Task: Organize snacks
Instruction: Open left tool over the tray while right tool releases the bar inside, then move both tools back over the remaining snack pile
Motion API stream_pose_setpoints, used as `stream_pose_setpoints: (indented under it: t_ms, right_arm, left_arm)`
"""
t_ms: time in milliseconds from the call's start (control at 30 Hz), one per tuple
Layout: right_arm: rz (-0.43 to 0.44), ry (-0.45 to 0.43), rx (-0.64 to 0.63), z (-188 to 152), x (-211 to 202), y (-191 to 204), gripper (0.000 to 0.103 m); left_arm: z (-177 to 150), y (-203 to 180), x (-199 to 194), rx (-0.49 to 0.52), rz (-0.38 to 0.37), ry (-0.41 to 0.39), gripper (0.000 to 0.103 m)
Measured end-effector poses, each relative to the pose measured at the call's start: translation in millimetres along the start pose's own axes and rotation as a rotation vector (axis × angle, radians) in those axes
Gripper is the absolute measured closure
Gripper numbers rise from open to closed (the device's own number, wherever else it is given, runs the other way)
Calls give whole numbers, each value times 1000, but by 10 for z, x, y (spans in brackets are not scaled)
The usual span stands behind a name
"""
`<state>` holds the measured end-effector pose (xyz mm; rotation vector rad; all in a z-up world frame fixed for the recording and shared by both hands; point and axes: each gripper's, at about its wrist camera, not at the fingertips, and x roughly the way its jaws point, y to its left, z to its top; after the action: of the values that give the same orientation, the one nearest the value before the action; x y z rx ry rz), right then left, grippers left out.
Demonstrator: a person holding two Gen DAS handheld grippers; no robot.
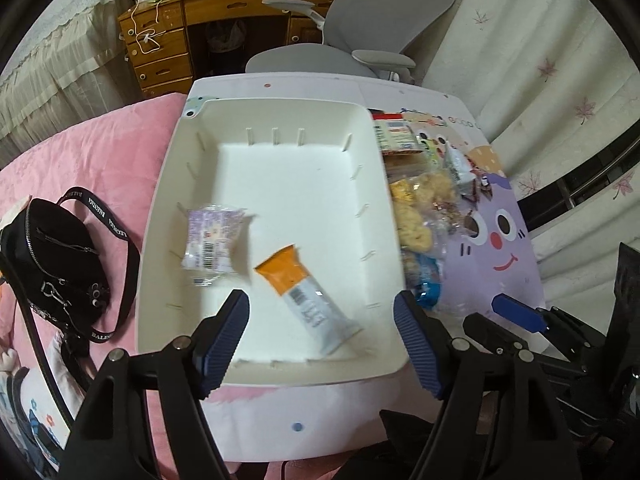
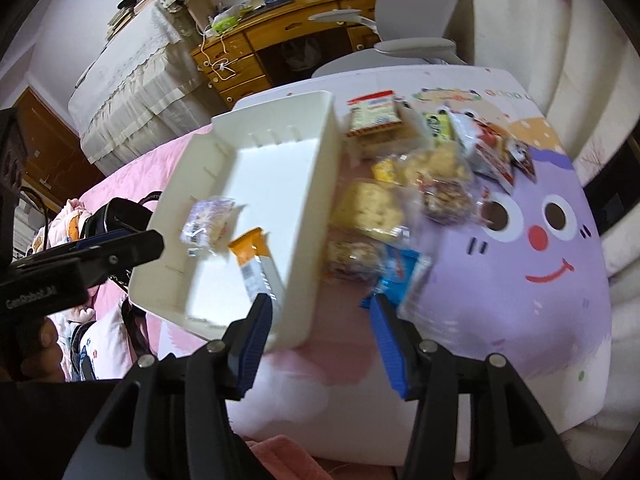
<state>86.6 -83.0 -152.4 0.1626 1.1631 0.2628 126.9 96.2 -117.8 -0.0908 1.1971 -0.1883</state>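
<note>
Your left gripper (image 1: 322,312) hangs over the near end of the white tray (image 1: 280,372), jaws apart with nothing between them. In the tray lie an orange-and-white bar (image 1: 308,298) and, to its left, a clear purple-printed packet (image 1: 212,240). Just right of the tray, a pile of snacks (image 1: 424,200) sits on the cartoon-face table (image 1: 504,248). A black bag (image 1: 52,260) rests on the pink bedding (image 1: 112,152) at left.
</note>
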Motion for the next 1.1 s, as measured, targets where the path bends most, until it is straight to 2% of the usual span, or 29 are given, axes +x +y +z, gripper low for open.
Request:
stream_pose_setpoints:
  t_ms: [100,300,367,600,833,1100]
  right_arm:
    - [17,-4,14,-1,-67,-187,44]
    - [31,2,-6,46,-211,-566,43]
    - [35,6,-17,70,-252,-691,43]
    - [41,14,-78,172,-394,-1152,43]
    - [98,-19,-143,325,-495,-1559,43]
    - [87,-24,-152,509,-443,-1908,43]
  left_arm:
    - [-26,-200,-30,-1,13,-6,29]
    - [-45,-630,-29,-22,38,-4,27]
    - [-45,-770,-25,-29,45,-7,23]
    - [7,-1246,99,-66,53,-7,22]
    - [136,-1639,279,-98,65,-5,20]
    - [454,-1928,542,-108,78,26,19]
